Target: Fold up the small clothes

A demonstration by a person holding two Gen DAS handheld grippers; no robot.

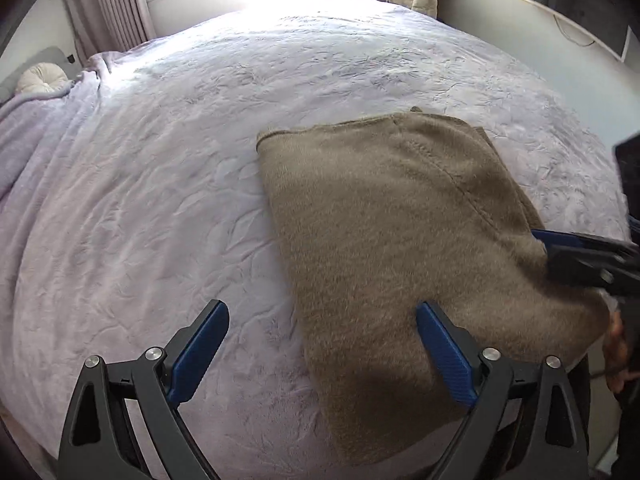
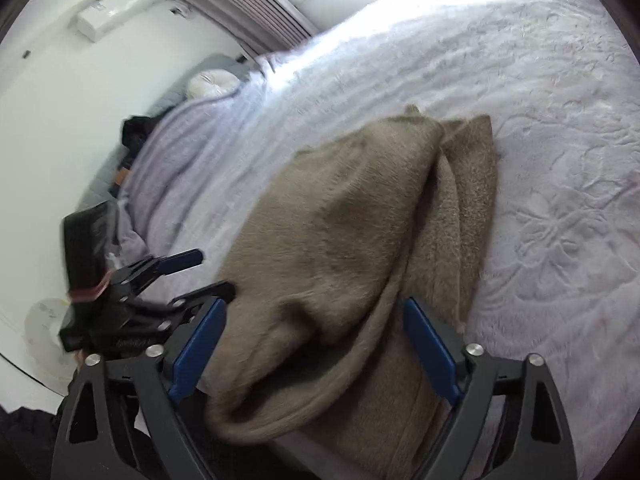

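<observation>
We find a brown knit garment (image 1: pixel 384 216) lying folded on the lavender bedspread (image 1: pixel 160 184), toward its near edge, a seam running along its top layer. The left gripper (image 1: pixel 322 312) hangs above the garment's near left edge with its jaws spread wide; the cloth's edge lies below the gap, and neither pad presses on it. From the right wrist view, the right gripper (image 2: pixel 314 312) likewise stands with jaws apart, a loose fold of the garment between them and unpinched. The left gripper appears there at the garment's left side. A round pale cushion (image 1: pixel 42 76) sits at the bed's far corner.
</observation>
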